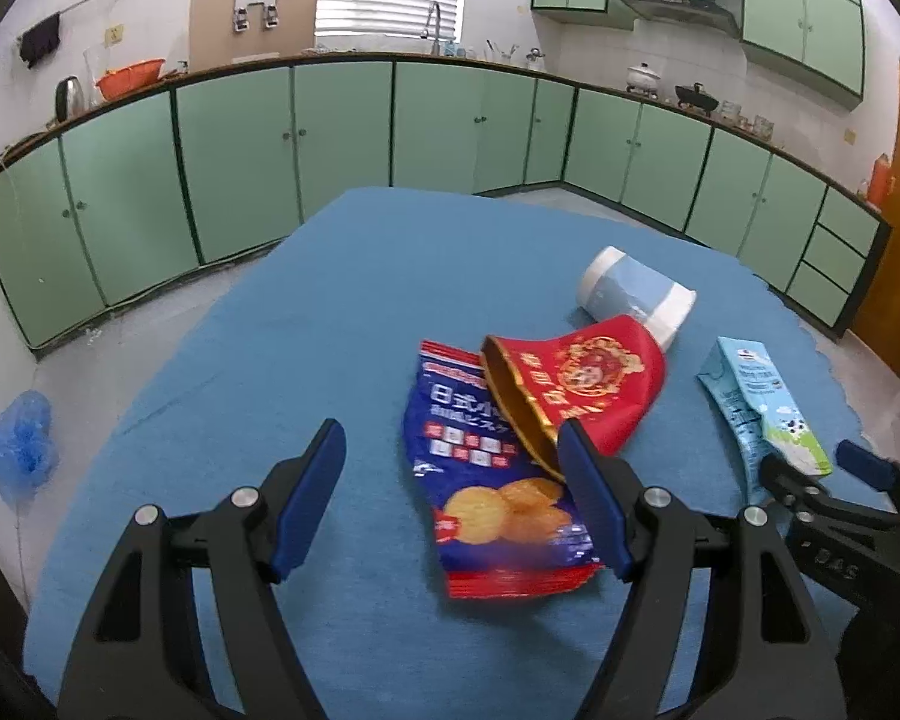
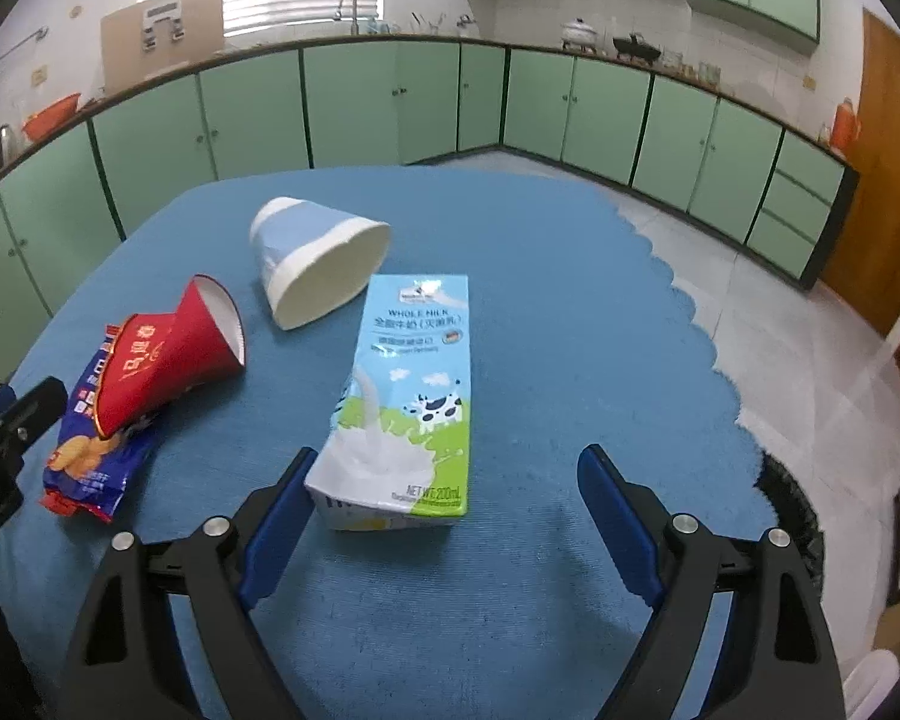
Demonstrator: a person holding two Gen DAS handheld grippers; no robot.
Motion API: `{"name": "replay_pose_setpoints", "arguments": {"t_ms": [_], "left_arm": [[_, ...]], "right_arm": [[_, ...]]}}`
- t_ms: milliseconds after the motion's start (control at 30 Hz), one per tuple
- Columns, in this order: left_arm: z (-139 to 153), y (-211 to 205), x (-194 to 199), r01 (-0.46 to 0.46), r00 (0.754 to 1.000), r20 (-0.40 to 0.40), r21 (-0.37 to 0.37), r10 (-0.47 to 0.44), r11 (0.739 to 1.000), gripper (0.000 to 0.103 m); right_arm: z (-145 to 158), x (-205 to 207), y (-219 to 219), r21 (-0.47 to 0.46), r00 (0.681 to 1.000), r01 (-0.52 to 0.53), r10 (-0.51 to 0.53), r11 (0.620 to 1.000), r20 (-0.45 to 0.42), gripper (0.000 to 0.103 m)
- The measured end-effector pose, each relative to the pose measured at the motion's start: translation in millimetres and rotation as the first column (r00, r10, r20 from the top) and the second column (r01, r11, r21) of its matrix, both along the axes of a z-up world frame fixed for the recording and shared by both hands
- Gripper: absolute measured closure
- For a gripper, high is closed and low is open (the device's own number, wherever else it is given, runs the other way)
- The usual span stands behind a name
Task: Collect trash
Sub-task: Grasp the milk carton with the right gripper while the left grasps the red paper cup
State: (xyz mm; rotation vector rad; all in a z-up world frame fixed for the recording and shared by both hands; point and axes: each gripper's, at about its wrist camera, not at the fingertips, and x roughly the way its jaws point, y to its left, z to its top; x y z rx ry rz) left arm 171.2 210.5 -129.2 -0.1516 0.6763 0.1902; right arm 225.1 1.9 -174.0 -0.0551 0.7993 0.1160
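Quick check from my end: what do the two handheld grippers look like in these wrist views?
Both match: the left gripper and right gripper have black angular plastic arms with triangular cut-outs, round silver pivot bolts, and flat blue pads lining the fingers. No cables, hands or sleeves show.

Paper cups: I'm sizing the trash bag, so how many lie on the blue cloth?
2. The red cup lies tipped on the snack bag; the blue-and-white cup lies on its side just beyond it. None look hidden.
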Motion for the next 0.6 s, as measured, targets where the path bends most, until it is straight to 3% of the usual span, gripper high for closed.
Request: {"name": "replay_pose_setpoints", "arguments": {"t_ms": [67, 133, 167, 333, 600], "left_arm": [[-0.4, -3.0, 1.6, 0.017, 1.000, 0.000, -0.008, -0.017, 1.000, 0.032], [0.1, -8.4, 3.9, 0.030, 1.000, 0.002, -0.008, -0.030, 1.000, 0.032], [-0.4, -10.9, 5.3, 0.036, 0.999, 0.002, -0.009, -0.036, 0.999, 0.033], [-6.1, -21.1, 15.9, 0.065, 0.998, -0.017, -0.034, -0.065, 0.997, 0.042], [-13.8, -42.7, 31.1, 0.087, 0.994, -0.058, -0.027, -0.089, 0.996, 0.042]], "right_arm": [[-4.0, 3.9, 0.5, 0.015, 1.000, -0.010, 0.010, 1.000, -0.013, 0.024], [-6.9, 8.1, 0.6, 0.044, 0.999, -0.034, 0.036, 0.998, -0.033, 0.040], [-7.7, 9.8, -0.2, 0.072, 0.997, -0.053, 0.056, 0.996, -0.044, 0.056], [-6.1, 9.1, -6.8, 0.057, 0.996, -0.073, 0.076, 0.996, -0.039, 0.056], [1.8, 6.1, -21.3, 0.040, 0.998, -0.066, 0.067, 0.997, -0.008, 0.057]]}}
